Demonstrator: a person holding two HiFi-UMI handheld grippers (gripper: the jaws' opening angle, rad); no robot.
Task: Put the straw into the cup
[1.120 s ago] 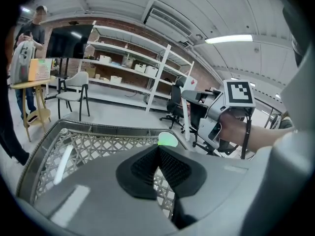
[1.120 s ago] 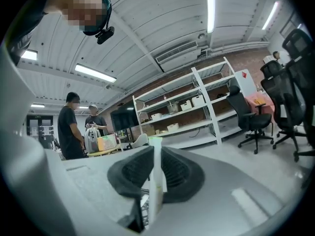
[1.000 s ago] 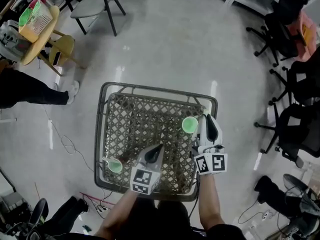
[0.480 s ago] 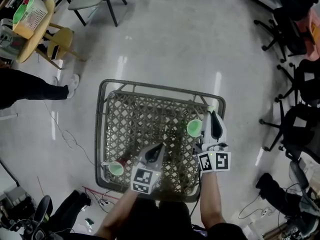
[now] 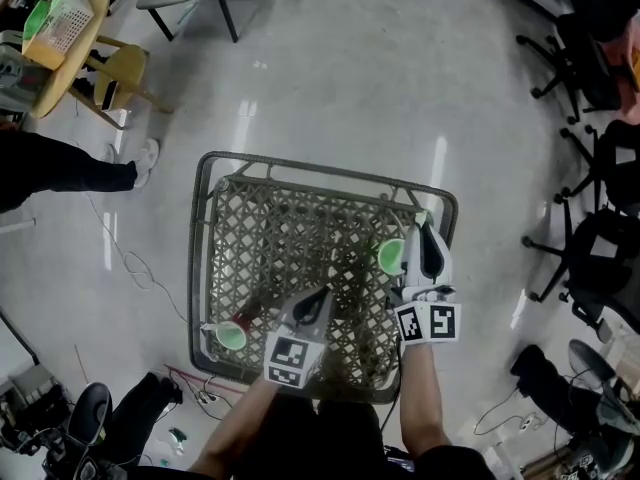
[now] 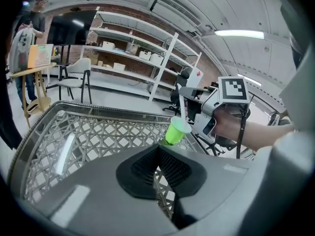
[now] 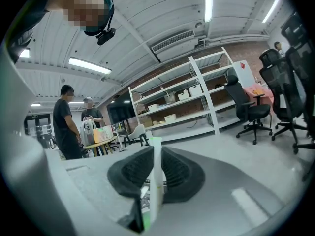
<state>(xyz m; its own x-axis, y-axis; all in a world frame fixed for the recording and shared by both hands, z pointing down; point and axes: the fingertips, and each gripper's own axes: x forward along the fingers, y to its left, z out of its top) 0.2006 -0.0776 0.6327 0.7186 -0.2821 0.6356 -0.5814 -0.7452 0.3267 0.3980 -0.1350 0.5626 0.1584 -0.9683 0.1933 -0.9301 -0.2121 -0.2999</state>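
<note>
We see the right gripper [image 5: 428, 238] at the right edge of a woven table [image 5: 300, 174], with its jaws closed narrowly on a thin white straw [image 7: 156, 181] that stands upright between the pads. Just left of those jaws in the head view is a green cup [image 5: 391, 257], over the table's right side. In the left gripper view the cup is tilted, and the straw rises out of its top towards the right gripper. We cannot tell from these angles whether the cup rests on the weave or hangs from the straw, as its base is hidden behind the left gripper's own jaws. The left gripper [image 5: 320, 296] hovers over the table's near middle and points forward and down. Its dark ribbed pads are pressed together with nothing between them. A second green cup [image 5: 231, 336] stands apart from both grippers, at the table's near left corner, right by the metal rim. Beyond the table the pale floor carries a loose cable [image 5: 120, 263], and office chairs [image 5: 590, 258] stand well off to the right.
</note>
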